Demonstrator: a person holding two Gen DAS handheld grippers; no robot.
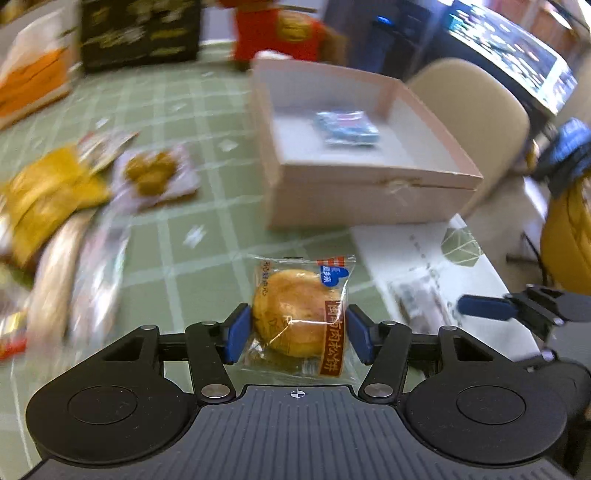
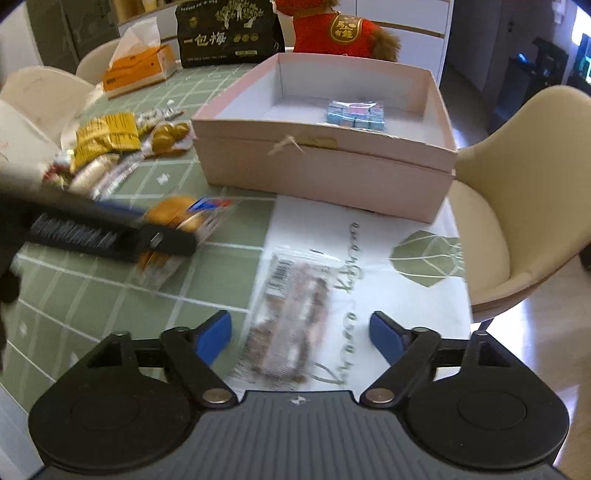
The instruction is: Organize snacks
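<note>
A round golden pastry in a clear wrapper (image 1: 291,310) sits between the blue pads of my left gripper (image 1: 297,332), which is shut on it. It stays sharp while the table behind it blurs. In the right wrist view the same pastry (image 2: 177,214) is at the tip of the left gripper (image 2: 155,221). My right gripper (image 2: 299,336) is open above a clear packet of brown snacks (image 2: 288,314) lying on a white printed mat (image 2: 369,251). Its pads stand apart from the packet. The pink box (image 2: 321,166) holds a blue packet (image 2: 356,112).
Several loose snack packets (image 2: 107,136) lie in a pile at the left of the green checked table (image 2: 110,295). An orange tissue box (image 2: 136,66), a black bag (image 2: 229,33) and a red plush toy (image 2: 332,29) stand behind. A beige chair (image 2: 517,184) is at the table's right edge.
</note>
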